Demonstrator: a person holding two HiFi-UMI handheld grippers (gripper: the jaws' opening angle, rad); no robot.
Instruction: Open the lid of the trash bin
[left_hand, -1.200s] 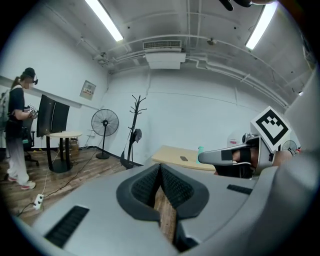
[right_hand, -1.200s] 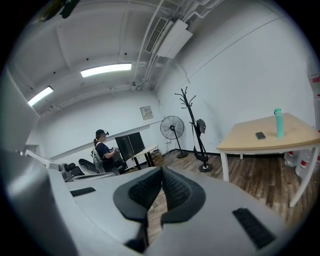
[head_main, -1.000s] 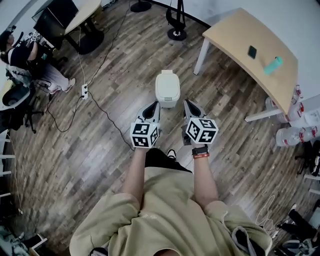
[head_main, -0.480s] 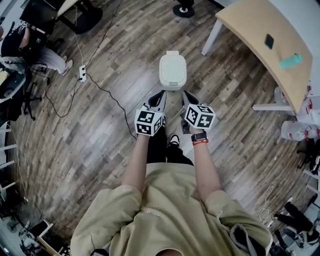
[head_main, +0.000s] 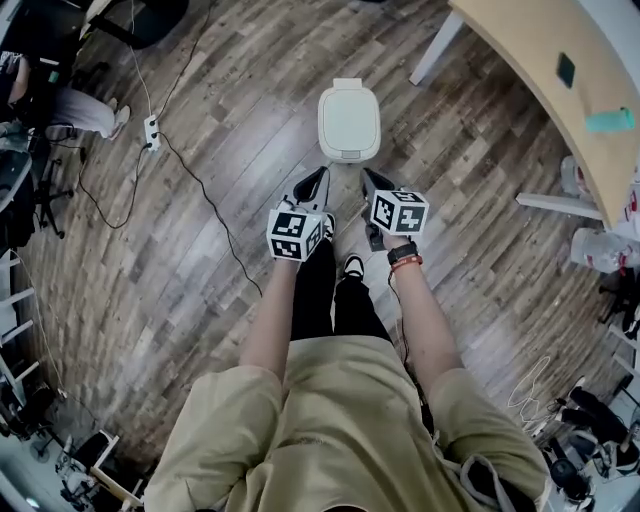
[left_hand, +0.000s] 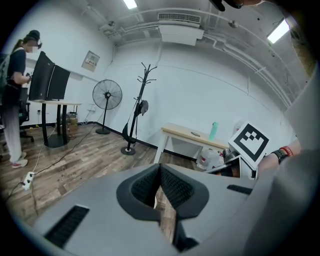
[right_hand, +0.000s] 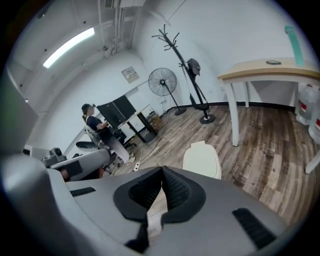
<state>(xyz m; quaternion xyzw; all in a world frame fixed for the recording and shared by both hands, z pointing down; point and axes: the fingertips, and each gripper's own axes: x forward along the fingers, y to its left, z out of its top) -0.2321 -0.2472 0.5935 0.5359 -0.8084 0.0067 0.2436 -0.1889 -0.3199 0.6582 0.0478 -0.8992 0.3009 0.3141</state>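
Left hand-held gripper (head_main: 316, 182) and right hand-held gripper (head_main: 372, 184) are both squeezed closed and empty, side by side, aimed at the bin (head_main: 342, 154) just beyond them on the floor (head_main: 200, 260). Its lid (head_main: 349, 112) is down, waiting to be lifted.

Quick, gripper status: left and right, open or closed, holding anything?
Left gripper: closed, jaws together, holding nothing.
Right gripper: closed, jaws together, holding nothing, not touching the cream plastic trash bin ahead.

A teal bottle (head_main: 610, 120) and a small dark object (head_main: 566, 69) sit on the wooden table (head_main: 520, 45).
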